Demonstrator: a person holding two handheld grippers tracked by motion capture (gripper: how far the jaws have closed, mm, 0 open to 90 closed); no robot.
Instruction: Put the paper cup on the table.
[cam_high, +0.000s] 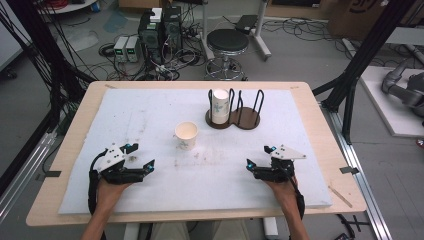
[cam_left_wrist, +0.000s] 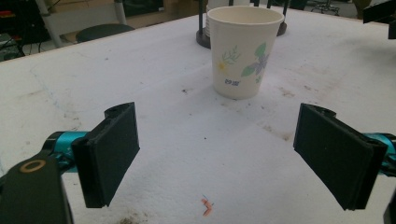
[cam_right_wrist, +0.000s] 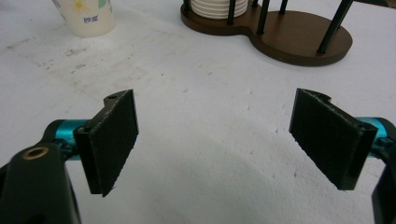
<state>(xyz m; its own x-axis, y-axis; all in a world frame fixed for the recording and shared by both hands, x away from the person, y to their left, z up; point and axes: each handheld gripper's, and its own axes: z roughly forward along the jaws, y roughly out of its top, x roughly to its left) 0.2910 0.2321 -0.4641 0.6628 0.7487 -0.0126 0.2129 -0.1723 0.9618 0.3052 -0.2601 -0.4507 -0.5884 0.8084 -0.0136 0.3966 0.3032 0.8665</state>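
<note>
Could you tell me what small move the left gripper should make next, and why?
Probably ease the left gripper forward toward the loose paper cup. Its jaws stand open with nothing between them, and the cup stands upright on the white mat straight ahead, apart from the pads. The cup holder behind it has a free slot beside its stacked cups.

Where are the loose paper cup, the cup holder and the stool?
paper cup (cam_high: 186, 136), high view, its side wall
cup holder (cam_high: 248, 120), high view, brown base
stool (cam_high: 227, 41), high view, black seat
</note>
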